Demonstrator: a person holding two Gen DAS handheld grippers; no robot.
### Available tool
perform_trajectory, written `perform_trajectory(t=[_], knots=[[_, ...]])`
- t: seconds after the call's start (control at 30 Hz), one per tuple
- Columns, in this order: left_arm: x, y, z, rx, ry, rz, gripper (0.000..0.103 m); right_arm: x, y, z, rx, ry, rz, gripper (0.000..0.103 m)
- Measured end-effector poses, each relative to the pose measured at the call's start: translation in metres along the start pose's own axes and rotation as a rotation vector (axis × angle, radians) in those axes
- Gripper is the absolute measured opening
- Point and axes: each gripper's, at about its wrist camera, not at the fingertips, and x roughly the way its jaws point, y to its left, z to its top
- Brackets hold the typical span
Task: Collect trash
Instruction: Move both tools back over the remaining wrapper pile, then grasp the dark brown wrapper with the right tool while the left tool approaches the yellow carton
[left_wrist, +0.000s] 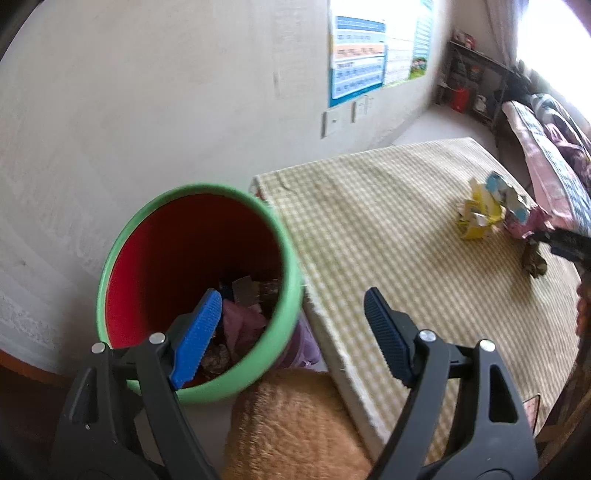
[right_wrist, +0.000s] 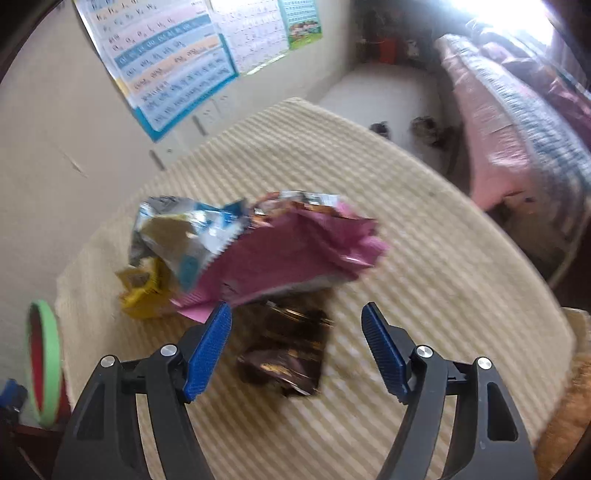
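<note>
- Left wrist view: my left gripper (left_wrist: 291, 325) hangs with its jaws spread wide and nothing between them, above the near rim of the bin (left_wrist: 199, 291), which stands on the floor against the near left corner of the checked mat (left_wrist: 369, 206).
- The bin, green outside and red inside, already has several wrappers lying at its bottom, so I judge part of the job done.
- Still on the mat, near its far right edge, lies a small heap of trash (left_wrist: 484, 210), well apart from the bin.
- Right wrist view: my right gripper (right_wrist: 295, 328) is also wide open and empty, its pads touching nothing.
- Between and just ahead of its fingers a dark wrapper (right_wrist: 288, 354) lies flat on the mat.
- Beyond it a pink wrapper (right_wrist: 295, 254), a silver-blue packet (right_wrist: 184, 232) and a yellow scrap (right_wrist: 142, 295) overlap in one pile.
- Four pieces left to collect by my count; the dark one looks to be next.
</note>
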Motion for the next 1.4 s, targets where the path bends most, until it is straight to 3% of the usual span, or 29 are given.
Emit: perform_trajectory(t=[0.07,0.17,0.23,0.5,0.63,0.73,0.8,0.87,1.0,1.2,1.27,1.37,1.4], knots=[[0.000,-0.011,0.001,0.026,0.003,-0.009,0.077,0.003,0.001,-0.002,0.008,0.009,0.046,0.037],[0.003,-0.035,0.007,0.074,0.010,-0.034,0.077,-0.002,-0.003,-0.007,0.046,0.029,0.098,0.022],[0.005,-0.054,0.011,0.118,0.000,-0.050,0.077,-0.015,-0.009,-0.013,0.043,0.025,0.110,0.020],[0.023,-0.136,0.025,0.287,-0.016,-0.136,0.077,-0.061,-0.037,-0.046,0.147,0.052,0.215,0.018],[0.043,-0.166,0.031,0.325,0.017,-0.186,0.077,-0.059,-0.047,-0.060,0.171,0.100,0.223,0.021],[0.058,-0.188,0.039,0.392,0.017,-0.164,0.077,-0.054,-0.057,-0.065,0.214,0.128,0.237,0.022],[0.065,-0.203,0.046,0.458,0.004,-0.146,0.077,-0.058,-0.064,-0.066,0.246,0.121,0.252,0.029],[0.069,-0.213,0.051,0.510,-0.010,-0.147,0.084,-0.062,-0.065,-0.062,0.259,0.100,0.258,0.043],[0.086,-0.229,0.061,0.597,-0.007,-0.124,0.085,-0.065,-0.060,-0.055,0.240,0.060,0.256,0.047],[0.117,-0.232,0.062,0.602,0.063,-0.095,0.085,-0.055,-0.058,-0.048,0.254,0.065,0.253,0.047],[0.123,-0.232,0.060,0.598,0.082,-0.099,0.083,-0.055,-0.060,-0.048,0.264,0.064,0.258,0.047],[0.126,-0.233,0.053,0.604,0.115,-0.123,0.056,-0.055,-0.059,-0.048,0.264,0.062,0.256,0.048],[0.125,-0.234,0.049,0.618,0.107,-0.113,0.054,-0.054,-0.059,-0.047,0.263,0.063,0.255,0.048]])
